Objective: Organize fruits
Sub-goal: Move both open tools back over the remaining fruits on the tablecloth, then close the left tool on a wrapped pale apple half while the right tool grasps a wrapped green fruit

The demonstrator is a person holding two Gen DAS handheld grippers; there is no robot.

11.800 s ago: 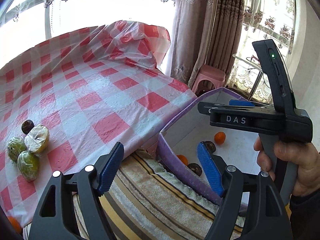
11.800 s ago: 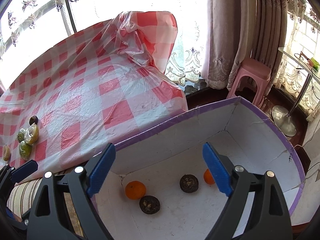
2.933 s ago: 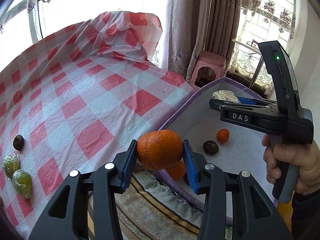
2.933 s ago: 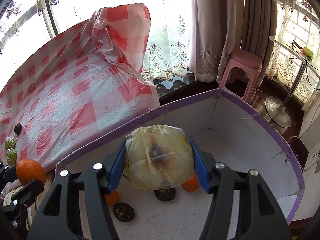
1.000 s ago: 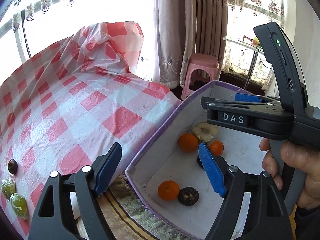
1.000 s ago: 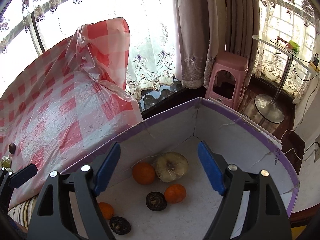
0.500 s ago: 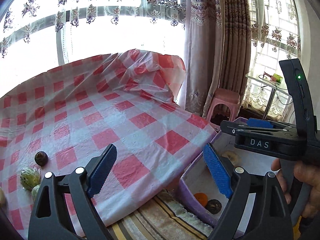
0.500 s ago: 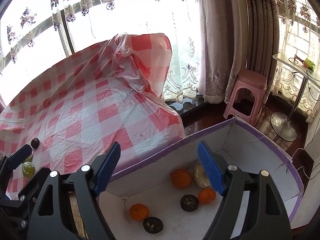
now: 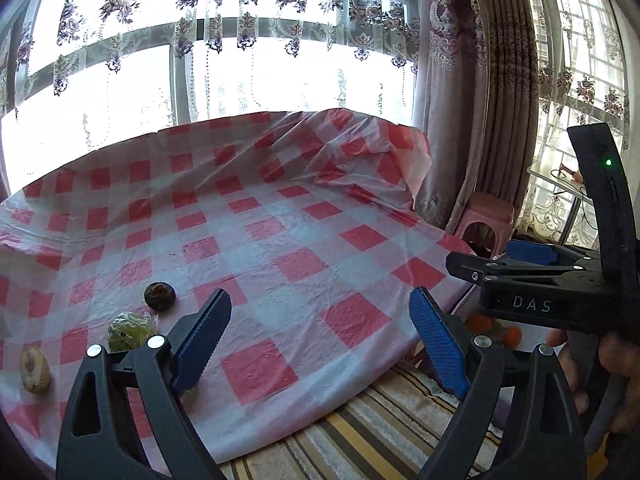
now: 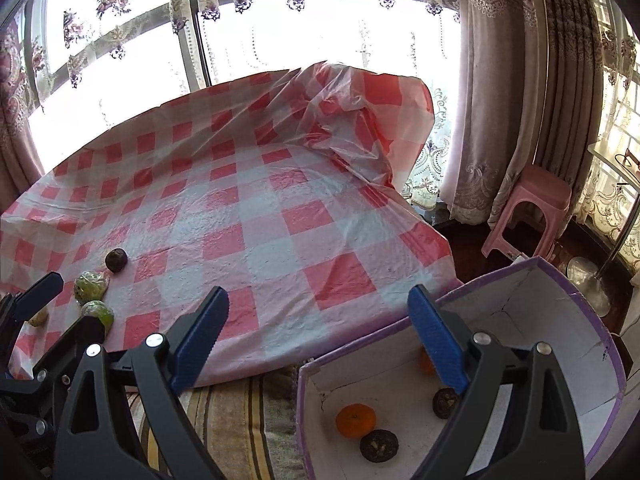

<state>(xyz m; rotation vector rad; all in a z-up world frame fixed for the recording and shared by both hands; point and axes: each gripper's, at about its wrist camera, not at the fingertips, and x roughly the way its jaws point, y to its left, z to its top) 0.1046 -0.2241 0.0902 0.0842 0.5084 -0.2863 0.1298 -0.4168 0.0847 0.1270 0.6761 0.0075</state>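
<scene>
Two grippers are in our hands, both empty. Our left gripper has its jaws opening, nothing between them, above the red-checked tablecloth. Our right gripper is likewise opening with nothing between the jaws, over the near edge of that tablecloth. Toward the left end of the tablecloth lie a dark round fruit, two wrapped green fruits and a pale fruit. Just off the tablecloth's right corner stands the purple-rimmed box, holding an orange and dark fruits.
</scene>
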